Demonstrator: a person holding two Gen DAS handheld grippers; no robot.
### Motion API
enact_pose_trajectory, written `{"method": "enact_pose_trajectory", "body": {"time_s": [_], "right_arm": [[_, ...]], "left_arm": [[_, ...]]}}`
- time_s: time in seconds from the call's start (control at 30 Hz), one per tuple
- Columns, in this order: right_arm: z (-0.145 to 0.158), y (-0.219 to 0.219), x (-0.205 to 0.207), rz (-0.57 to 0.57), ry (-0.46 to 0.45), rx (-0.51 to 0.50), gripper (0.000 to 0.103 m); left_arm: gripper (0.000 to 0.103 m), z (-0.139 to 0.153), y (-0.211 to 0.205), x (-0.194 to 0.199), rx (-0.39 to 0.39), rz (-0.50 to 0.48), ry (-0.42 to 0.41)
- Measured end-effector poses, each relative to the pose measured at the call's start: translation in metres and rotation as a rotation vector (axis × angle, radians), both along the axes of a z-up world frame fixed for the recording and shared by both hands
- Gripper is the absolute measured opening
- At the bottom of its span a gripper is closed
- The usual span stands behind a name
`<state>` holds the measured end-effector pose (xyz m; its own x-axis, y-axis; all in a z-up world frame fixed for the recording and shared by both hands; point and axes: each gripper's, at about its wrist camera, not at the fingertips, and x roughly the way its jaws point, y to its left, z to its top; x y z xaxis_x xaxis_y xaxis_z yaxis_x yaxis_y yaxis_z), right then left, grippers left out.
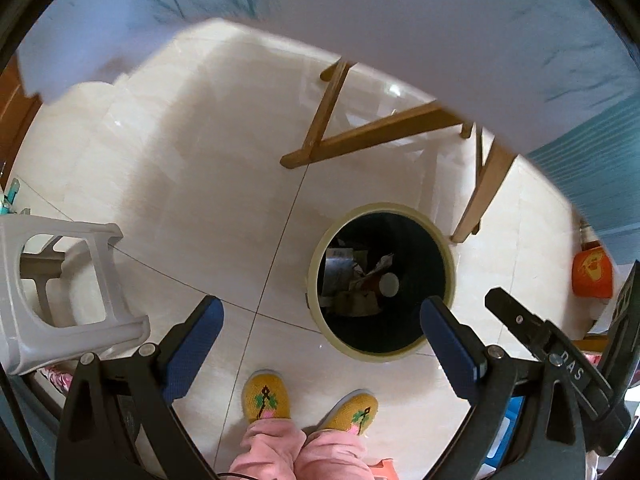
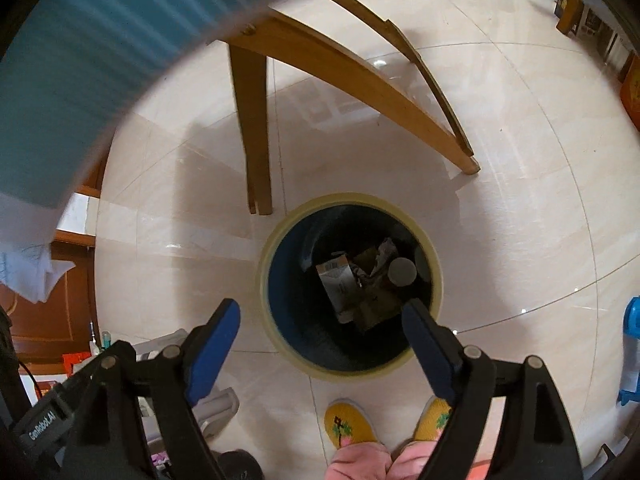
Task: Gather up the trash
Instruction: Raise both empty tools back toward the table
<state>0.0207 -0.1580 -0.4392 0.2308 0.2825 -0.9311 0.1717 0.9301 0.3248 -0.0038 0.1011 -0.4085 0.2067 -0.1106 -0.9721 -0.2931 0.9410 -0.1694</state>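
A round bin point(image 1: 320, 248) with a cream rim and dark inside stands on the tiled floor. It holds crumpled wrappers, a flattened carton point(image 2: 338, 286) and a white round lid point(image 2: 402, 271). My left gripper point(image 1: 322, 316) hangs high over the floor, open and empty, with the bin just behind its right finger. My right gripper point(image 2: 322, 316) is also open and empty, well above the bin point(image 2: 276, 240), whose mouth shows between its blue pads point(image 2: 428, 354). In the left wrist view the right gripper's black arm point(image 1: 560, 356) shows at the right edge.
Wooden table legs point(image 2: 254, 132) stand just behind the bin, under a blue and white tablecloth point(image 1: 360, 20). A white plastic stool point(image 1: 60, 292) stands at the left. A person's feet in yellow slippers point(image 1: 266, 396) are in front of the bin. An orange object point(image 1: 592, 276) lies at the right.
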Motion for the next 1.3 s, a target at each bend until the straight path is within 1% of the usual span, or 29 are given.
{"method": "enact_pose_trajectory", "body": {"time_s": [0.07, 0.1, 0.2, 0.23, 0.27, 0.3, 0.33, 0.37, 0.4, 0.43, 0.6, 0.63, 0.67, 0.7, 0.77, 0.93, 1.0, 1.1, 1.2, 1.3], "right_arm": [[0.017, 0.000, -0.005, 0.014, -0.016, -0.001, 0.084], [0.024, 0.000, -0.009, 0.021, -0.022, -0.003, 0.084], [0.058, 0.001, -0.018, 0.045, -0.040, -0.005, 0.084], [0.074, 0.001, -0.022, 0.054, -0.051, -0.003, 0.084], [0.091, 0.001, -0.026, 0.063, -0.062, -0.001, 0.084], [0.102, 0.001, -0.028, 0.069, -0.068, 0.002, 0.084], [0.121, 0.001, -0.032, 0.079, -0.080, 0.011, 0.084], [0.136, 0.001, -0.035, 0.086, -0.093, 0.013, 0.084], [0.158, 0.001, -0.039, 0.098, -0.118, 0.013, 0.084], [0.174, 0.002, -0.042, 0.107, -0.136, 0.014, 0.084], [0.263, 0.002, -0.056, 0.136, -0.237, 0.000, 0.084], [0.279, 0.000, -0.058, 0.133, -0.257, -0.003, 0.084], [0.287, -0.002, -0.058, 0.131, -0.268, -0.007, 0.084], [0.302, -0.003, -0.059, 0.126, -0.285, -0.015, 0.084], [0.333, -0.004, -0.059, 0.118, -0.325, -0.039, 0.084], [0.396, -0.005, -0.059, 0.095, -0.431, -0.093, 0.084], [0.414, -0.003, -0.059, 0.090, -0.473, -0.122, 0.084], [0.445, 0.002, -0.055, 0.083, -0.539, -0.174, 0.084], [0.463, 0.005, -0.051, 0.068, -0.569, -0.210, 0.084], [0.473, 0.008, -0.040, 0.062, -0.564, -0.260, 0.084]], "left_arm": [[0.098, 0.016, 0.000, -0.003, 0.002, 0.000, -0.010], [0.098, 0.028, 0.000, -0.005, 0.002, -0.003, -0.021], [0.098, 0.064, -0.002, -0.010, 0.013, -0.026, -0.053], [0.098, 0.076, -0.002, -0.011, 0.015, -0.032, -0.066], [0.098, 0.093, -0.003, -0.012, 0.017, -0.042, -0.084], [0.098, 0.106, -0.003, -0.013, 0.013, -0.049, -0.095], [0.098, 0.119, -0.003, -0.014, 0.006, -0.056, -0.107], [0.098, 0.139, -0.004, -0.015, -0.004, -0.070, -0.125], [0.098, 0.153, -0.005, -0.016, -0.007, -0.082, -0.139], [0.098, 0.164, -0.006, -0.017, -0.007, -0.094, -0.150], [0.098, 0.241, -0.018, -0.021, 0.002, -0.200, -0.213], [0.098, 0.257, -0.020, -0.021, 0.001, -0.221, -0.229], [0.098, 0.271, -0.022, -0.022, 0.004, -0.236, -0.242], [0.098, 0.283, -0.024, -0.021, 0.011, -0.250, -0.254], [0.098, 0.309, -0.030, -0.017, 0.052, -0.286, -0.270], [0.098, 0.359, -0.033, -0.006, 0.110, -0.351, -0.321], [0.098, 0.381, -0.034, -0.001, 0.125, -0.357, -0.353], [0.098, 0.402, -0.030, 0.007, 0.128, -0.362, -0.395], [0.098, 0.421, -0.023, 0.018, 0.098, -0.362, -0.426], [0.098, 0.432, -0.019, 0.033, 0.083, -0.369, -0.436]]}}
